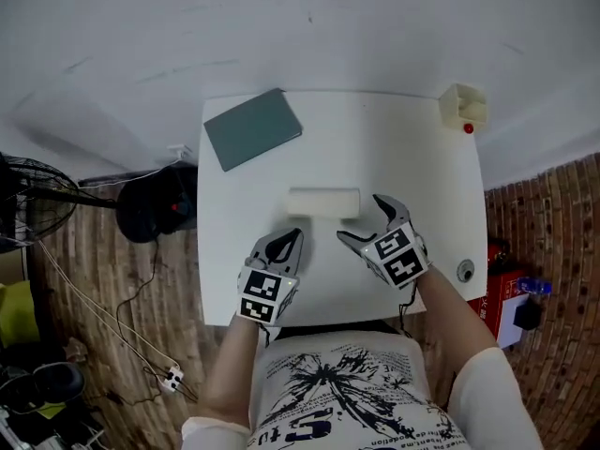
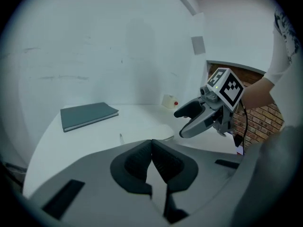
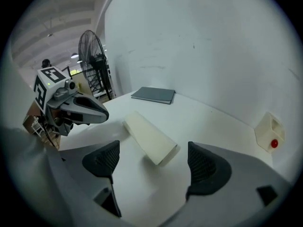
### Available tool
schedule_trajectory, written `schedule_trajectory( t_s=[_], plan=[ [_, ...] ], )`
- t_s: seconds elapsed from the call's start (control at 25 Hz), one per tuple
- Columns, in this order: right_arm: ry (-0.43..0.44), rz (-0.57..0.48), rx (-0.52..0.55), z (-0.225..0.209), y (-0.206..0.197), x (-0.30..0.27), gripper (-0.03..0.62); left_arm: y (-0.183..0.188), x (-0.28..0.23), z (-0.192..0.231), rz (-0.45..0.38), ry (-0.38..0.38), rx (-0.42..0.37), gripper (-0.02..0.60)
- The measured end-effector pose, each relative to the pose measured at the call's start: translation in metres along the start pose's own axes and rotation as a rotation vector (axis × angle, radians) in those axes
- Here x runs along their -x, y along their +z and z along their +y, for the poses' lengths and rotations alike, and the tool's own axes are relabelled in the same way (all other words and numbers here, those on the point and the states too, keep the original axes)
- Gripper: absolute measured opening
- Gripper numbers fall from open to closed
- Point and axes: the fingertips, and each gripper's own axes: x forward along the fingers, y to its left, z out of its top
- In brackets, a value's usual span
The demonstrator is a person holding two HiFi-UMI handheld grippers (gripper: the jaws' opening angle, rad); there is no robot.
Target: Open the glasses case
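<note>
A closed cream glasses case [image 1: 323, 202] lies lengthwise across the middle of the white table [image 1: 422, 167]. My right gripper [image 1: 364, 219] is open just to the right of the case and nearer to me, touching nothing. In the right gripper view the case [image 3: 149, 136] lies just ahead of the wide-apart jaws [image 3: 154, 162], one end pointing between them. My left gripper [image 1: 292, 238] hovers near the case's left front, shut and empty. Its pads [image 2: 151, 148] meet in the left gripper view, where the case's edge [image 2: 162, 131] shows just beyond them.
A grey book [image 1: 253, 127] lies at the table's far left corner. A small cream box with a red button [image 1: 463, 107] stands at the far right corner. A small round fitting [image 1: 465, 271] sits near the right edge. A fan [image 1: 28, 195] and cables are on the floor at left.
</note>
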Motion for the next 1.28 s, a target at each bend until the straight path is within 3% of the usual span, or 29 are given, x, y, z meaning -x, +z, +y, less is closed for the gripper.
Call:
schedule_trajectory(
  t_s=[0.4,0.52,0.88,1.28],
  plan=[
    [0.037,0.127,0.163,-0.008,-0.007,-0.044,0.41,-0.025,-0.042,0.022,0.116,0.022,0.062,0.014],
    [0.043,0.143,0.193,-0.009,-0.01,-0.048,0.351,-0.026,-0.047,0.026,0.123,0.041,0.064,0.014],
    [0.07,0.155,0.24,-0.009,-0.011,-0.048,0.327,-0.038,-0.058,0.023,0.21,0.067,0.016,0.014],
    [0.105,0.144,0.248,-0.011,-0.002,-0.041,0.294,-0.034,-0.057,0.026,0.225,0.047,0.026,0.014]
  ],
)
